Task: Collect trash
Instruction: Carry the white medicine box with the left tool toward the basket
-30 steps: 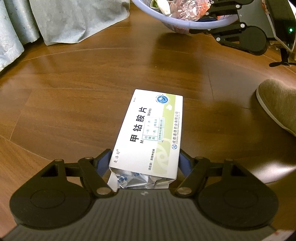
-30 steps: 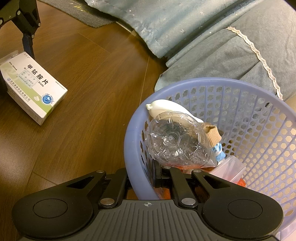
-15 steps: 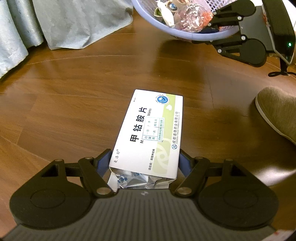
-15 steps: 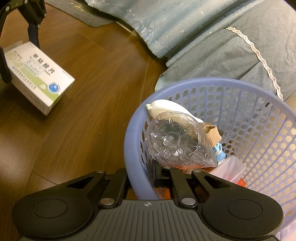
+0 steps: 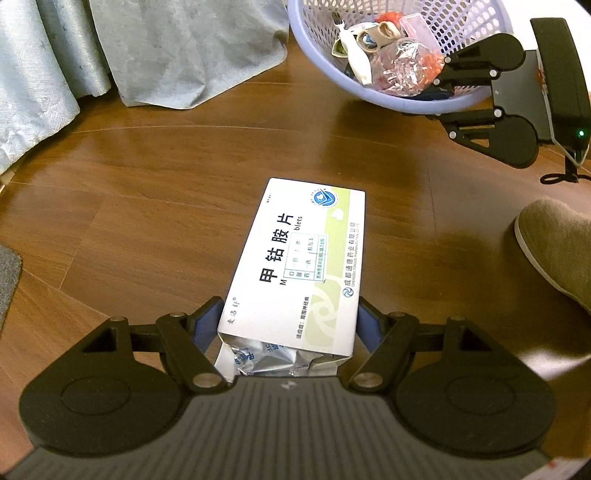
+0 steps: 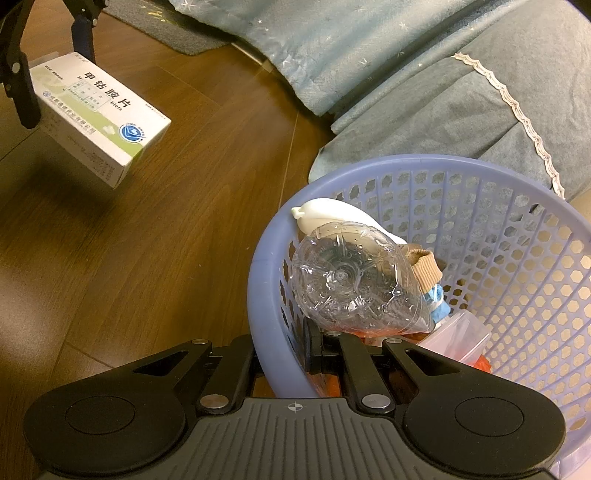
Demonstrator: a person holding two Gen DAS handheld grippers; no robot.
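My left gripper (image 5: 291,315) is shut on a white and green medicine box (image 5: 299,266), its blue pads pressing the box's two long sides near the torn end with foil showing. In the right wrist view the box (image 6: 99,110) hangs tilted above the wooden floor, clear of it, between the left gripper's fingers (image 6: 22,92). My right gripper (image 6: 280,349) is shut on the near rim of a lilac mesh basket (image 6: 258,280), which holds a crushed clear bottle (image 6: 351,280) and other trash. The basket (image 5: 317,48) lies ahead and to the right in the left wrist view.
Teal cloth (image 6: 424,92) drapes to the floor behind the basket and along the left (image 5: 166,48). A person's grey slipper (image 5: 554,251) rests on the floor at the right. A grey mat (image 6: 177,22) lies at the far edge.
The left gripper has lifted the medicine box off the floor, and in the right wrist view it has drifted toward the basket. The right gripper and the basket have stayed put.
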